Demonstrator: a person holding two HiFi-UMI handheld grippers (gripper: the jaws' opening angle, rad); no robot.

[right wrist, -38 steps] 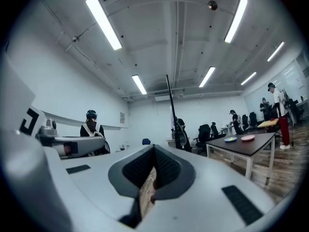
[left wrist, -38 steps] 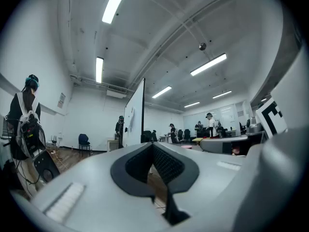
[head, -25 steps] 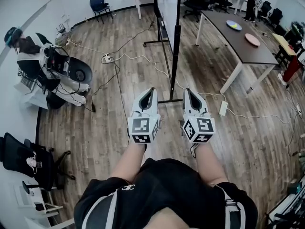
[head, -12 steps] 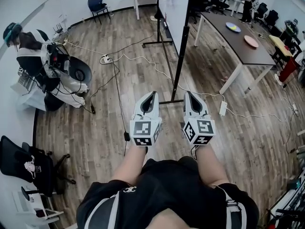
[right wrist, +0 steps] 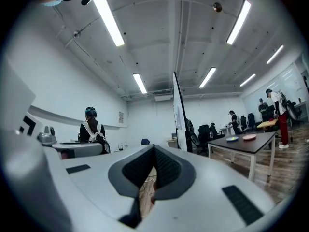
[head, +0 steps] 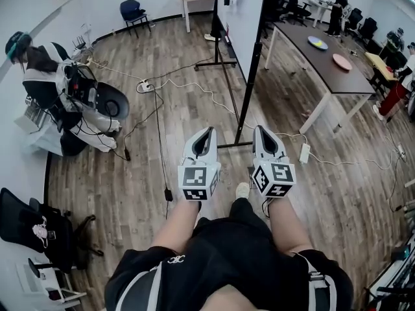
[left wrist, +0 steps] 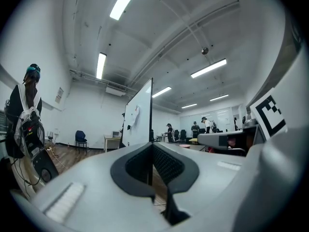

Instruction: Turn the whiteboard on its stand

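Observation:
The whiteboard (head: 240, 8) stands upright on its black wheeled stand (head: 249, 76) ahead of me, its white face turned to the left of the head view. The stand's floor bar (head: 233, 145) lies just beyond my fingertips. My left gripper (head: 207, 132) and right gripper (head: 262, 130) are held side by side, pointing level at the stand, both shut and empty, touching nothing. The left gripper view shows the whiteboard (left wrist: 138, 116) at an angle past its shut tips (left wrist: 152, 147). In the right gripper view the whiteboard (right wrist: 179, 116) is nearly edge-on.
A dark table (head: 327, 60) with two plates stands to the right of the board. Cables (head: 157, 105) and a power strip (head: 303, 150) lie on the wood floor. A person with equipment (head: 45, 76) is at the left wall; a black chair (head: 32, 220) stands at lower left.
I have walked closer to the stand, and both grippers came along, still shut. More of the board's white face shows now than a second ago.

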